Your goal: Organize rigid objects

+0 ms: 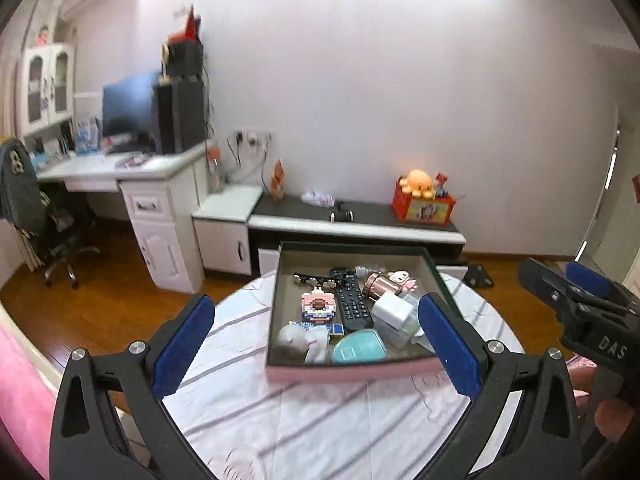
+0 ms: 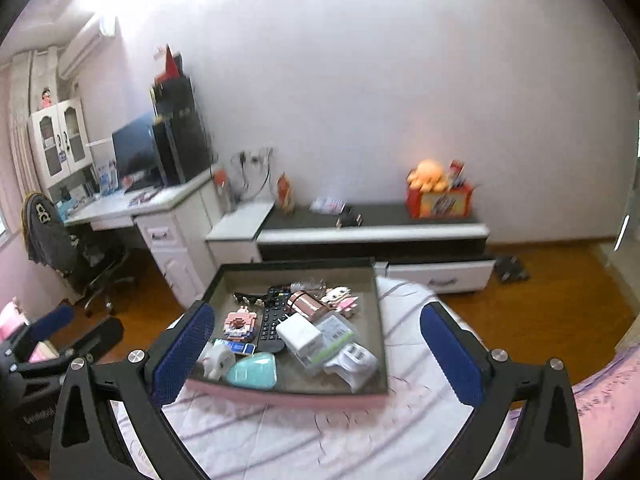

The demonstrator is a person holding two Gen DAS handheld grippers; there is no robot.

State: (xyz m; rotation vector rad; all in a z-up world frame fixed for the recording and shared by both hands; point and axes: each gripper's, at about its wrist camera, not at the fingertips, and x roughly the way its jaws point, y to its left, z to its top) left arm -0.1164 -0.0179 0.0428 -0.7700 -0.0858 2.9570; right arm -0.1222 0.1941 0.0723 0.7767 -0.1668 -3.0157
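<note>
Sitting on a round table (image 1: 320, 412) with a striped white cloth is a shallow tray (image 1: 352, 370) with a pink near edge and dark walls, and it's packed with small stuff. Both grippers hover above the table on the near side of it, jaws spread wide and holding nothing — the left gripper (image 1: 316, 350) frames the tray from the left wrist view, and the right gripper (image 2: 318, 350) does the same from its own camera.

Inside the tray, a black remote (image 1: 352, 302) lies roughly down the middle, running near to far. Left of it is a pink brick figure (image 1: 318, 306), and nearer than that a white plush (image 1: 302, 340) beside a teal case (image 1: 360, 346) at the near edge. Right of the remote there's a white charger (image 1: 392, 310) with a rose-gold cylinder (image 1: 382, 283) just beyond it, and a little pink doll (image 1: 402, 279) at the far right. A clear packet (image 2: 334, 334) and a white plug (image 2: 354, 360) sit near the tray's right side in the right wrist view.

Far behind, a low cabinet (image 1: 356, 224) against the wall carries a red box (image 1: 424, 206) with an orange plush (image 1: 418, 180) on top. A white desk (image 1: 120, 172) with a monitor (image 1: 128, 106) is off to the far left.
</note>
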